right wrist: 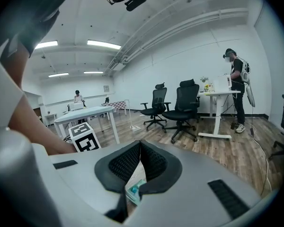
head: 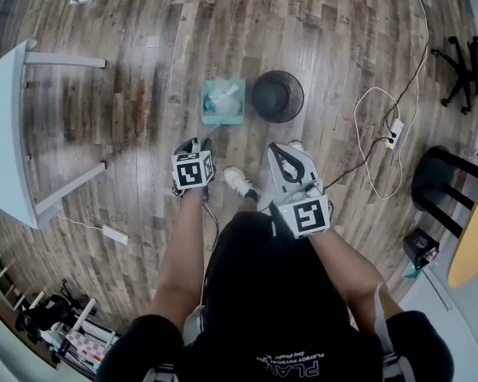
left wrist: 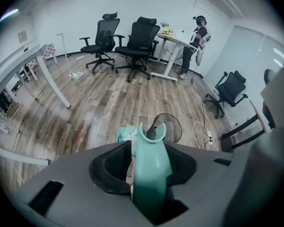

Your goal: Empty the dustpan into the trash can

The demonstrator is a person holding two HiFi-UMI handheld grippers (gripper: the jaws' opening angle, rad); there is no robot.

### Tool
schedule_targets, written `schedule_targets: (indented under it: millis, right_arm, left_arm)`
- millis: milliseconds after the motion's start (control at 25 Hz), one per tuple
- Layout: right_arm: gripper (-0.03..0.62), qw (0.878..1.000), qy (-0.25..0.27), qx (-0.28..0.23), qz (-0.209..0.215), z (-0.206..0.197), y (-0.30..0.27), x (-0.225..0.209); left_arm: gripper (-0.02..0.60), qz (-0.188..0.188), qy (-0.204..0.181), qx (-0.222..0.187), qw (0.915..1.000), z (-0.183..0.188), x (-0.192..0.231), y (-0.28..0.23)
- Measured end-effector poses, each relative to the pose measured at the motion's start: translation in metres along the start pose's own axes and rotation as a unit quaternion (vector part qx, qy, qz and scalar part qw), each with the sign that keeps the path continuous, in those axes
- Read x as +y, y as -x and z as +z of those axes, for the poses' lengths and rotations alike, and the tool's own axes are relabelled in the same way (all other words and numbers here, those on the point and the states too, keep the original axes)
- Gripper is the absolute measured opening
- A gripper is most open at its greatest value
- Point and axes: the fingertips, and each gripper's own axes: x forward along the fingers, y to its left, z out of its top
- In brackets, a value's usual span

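Note:
A teal dustpan [head: 222, 102] with white scraps in it lies on the wood floor. Just right of it stands a black mesh trash can [head: 277, 96]. My left gripper [head: 197, 146] points steeply down at the dustpan's near end. In the left gripper view the teal dustpan handle [left wrist: 150, 171] fills the space between the jaws, and the left gripper [left wrist: 151, 148] is shut on it. Beyond it show the pan [left wrist: 125, 135] and the trash can [left wrist: 173, 126]. My right gripper [head: 284, 153] hovers right of the handle, shut and empty. In its own view the right gripper [right wrist: 141, 145] has its pads meeting at the tips.
A white table [head: 8, 134] stands at the left. A power strip with a looping white cable [head: 393, 134] lies right of the can, and a black stool [head: 440, 180] stands beyond it. Office chairs [left wrist: 137, 37] and a person at a standing desk [left wrist: 199, 34] are far back.

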Motion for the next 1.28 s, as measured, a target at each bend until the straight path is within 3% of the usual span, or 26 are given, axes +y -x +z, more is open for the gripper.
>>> schedule_targets:
  millis: [320, 760, 1280]
  right_arm:
    - [0.023, 1.0, 0.008, 0.017, 0.004, -0.012, 0.003, -0.003]
    - [0.023, 0.999, 0.015, 0.036, 0.005, -0.023, 0.015, 0.012]
    - [0.023, 0.999, 0.028, 0.018, 0.001, -0.01, 0.031, 0.044]
  left_arm:
    - [0.098, 0.038, -0.042, 0.01, 0.9983, -0.001, 0.002, 0.0]
    - [0.097, 0.057, -0.054, -0.017, 0.9967, -0.027, -0.003, 0.022]
    - [0.097, 0.062, -0.084, -0.043, 0.9936, -0.057, -0.003, 0.068]
